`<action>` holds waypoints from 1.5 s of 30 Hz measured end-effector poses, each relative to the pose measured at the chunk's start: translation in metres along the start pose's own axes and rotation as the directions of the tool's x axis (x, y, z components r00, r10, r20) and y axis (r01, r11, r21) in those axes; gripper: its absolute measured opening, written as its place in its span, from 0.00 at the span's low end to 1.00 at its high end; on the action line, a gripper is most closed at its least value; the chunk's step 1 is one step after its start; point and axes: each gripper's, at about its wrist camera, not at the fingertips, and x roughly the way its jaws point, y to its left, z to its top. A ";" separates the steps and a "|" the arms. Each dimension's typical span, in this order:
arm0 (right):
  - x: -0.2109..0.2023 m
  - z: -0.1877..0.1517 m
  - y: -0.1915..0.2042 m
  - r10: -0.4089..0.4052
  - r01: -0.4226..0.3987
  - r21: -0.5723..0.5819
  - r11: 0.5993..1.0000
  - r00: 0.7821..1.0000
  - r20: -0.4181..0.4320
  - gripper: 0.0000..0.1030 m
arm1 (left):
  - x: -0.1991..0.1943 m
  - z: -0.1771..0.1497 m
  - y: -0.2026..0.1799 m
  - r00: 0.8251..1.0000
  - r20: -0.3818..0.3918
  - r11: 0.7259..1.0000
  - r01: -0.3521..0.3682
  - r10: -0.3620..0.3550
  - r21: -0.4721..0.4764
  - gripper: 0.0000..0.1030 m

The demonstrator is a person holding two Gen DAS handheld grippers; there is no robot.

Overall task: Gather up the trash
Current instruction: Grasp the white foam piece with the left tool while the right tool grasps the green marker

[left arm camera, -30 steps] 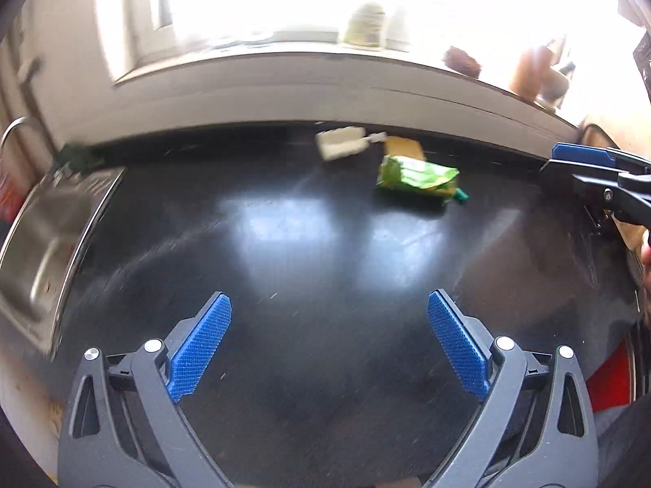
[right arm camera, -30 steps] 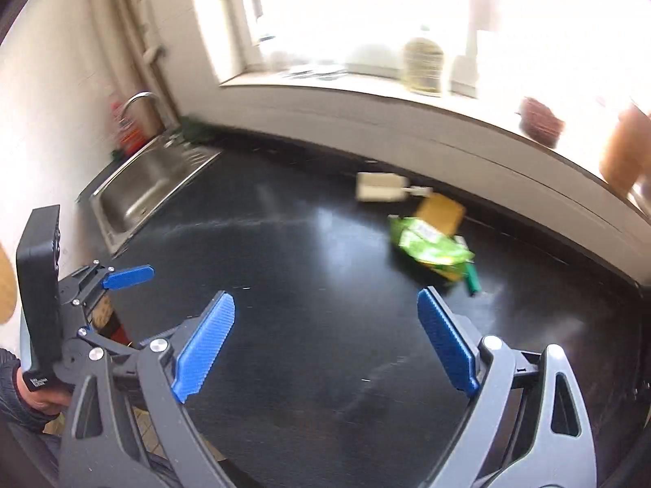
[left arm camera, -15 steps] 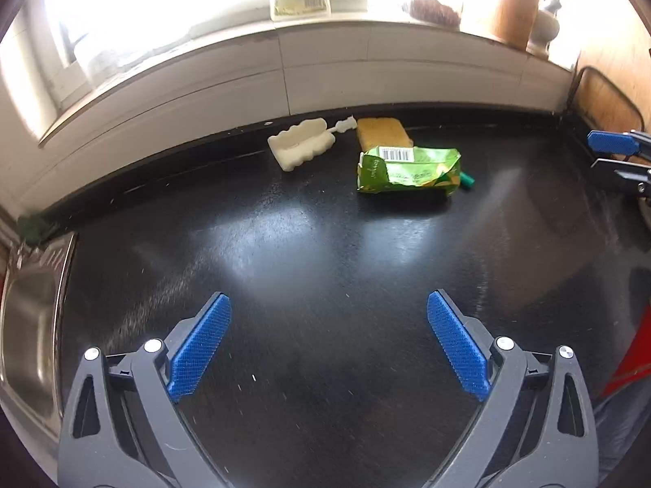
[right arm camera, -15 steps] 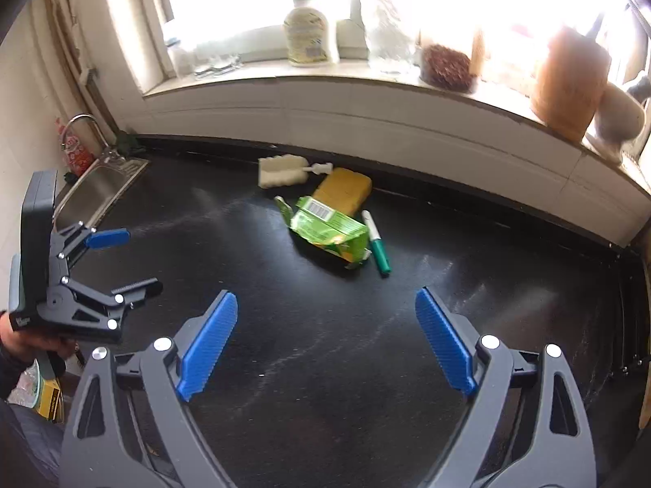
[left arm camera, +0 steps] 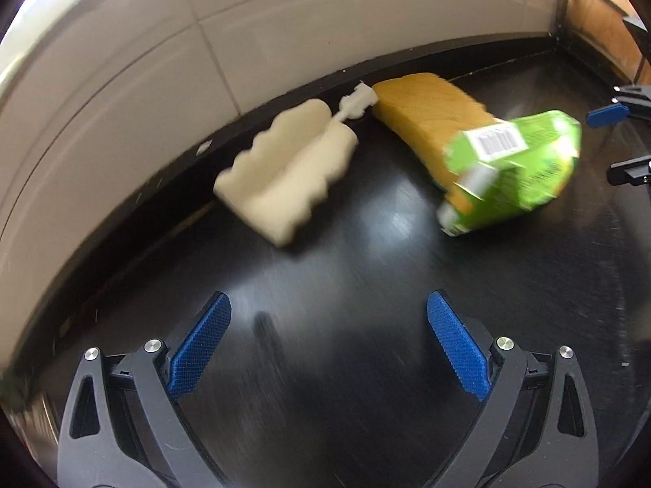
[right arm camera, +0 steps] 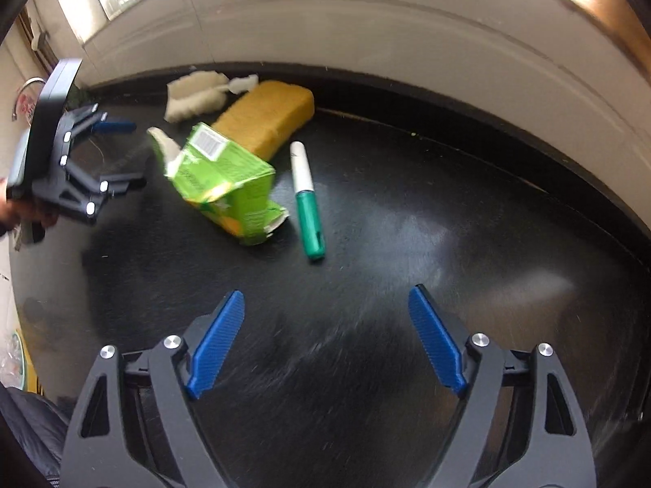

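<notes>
While both tongs, the left gripper and right gripper, gape wide and empty, the crushed green carton lies against a yellow sponge.

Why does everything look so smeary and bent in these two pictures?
Left wrist view: motion blur smears the crushed green carton and white sponge brush; the fisheye lens bows the wall. Right wrist view: sharper, with window glare on the black counter.

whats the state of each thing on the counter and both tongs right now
green carton: crushed, torn open, lying on its side
yellow sponge: flat, partly behind the carton
white foam piece: lying loose by the wall
green marker: capped, lying flat
left tongs: open, empty
right tongs: open, empty
</notes>
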 end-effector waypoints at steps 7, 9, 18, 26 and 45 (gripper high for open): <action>0.033 0.023 -0.007 0.016 -0.015 -0.093 0.996 1.000 0.010 0.63 | 0.023 0.035 0.019 0.997 0.073 0.997 0.019 -0.024 0.078 0.92; 0.037 0.031 -0.005 0.019 -0.016 -0.128 0.992 1.000 0.022 0.58 | 0.025 0.040 0.021 0.996 0.078 0.996 0.028 -0.035 0.090 0.92; 0.045 0.049 -0.002 0.032 -0.028 -0.151 0.988 0.999 0.021 0.14 | 0.022 0.043 0.016 0.991 0.112 0.995 0.072 -0.079 0.072 0.58; 0.012 0.036 0.000 -0.014 0.016 -0.068 0.998 0.999 0.037 0.14 | -0.018 0.032 -0.007 0.996 0.081 1.000 0.029 -0.029 0.007 0.36; -0.129 -0.051 0.057 -0.051 0.051 0.006 0.999 0.981 0.186 0.14 | -0.182 -0.059 -0.119 0.987 0.126 0.967 -0.071 0.104 -0.243 0.36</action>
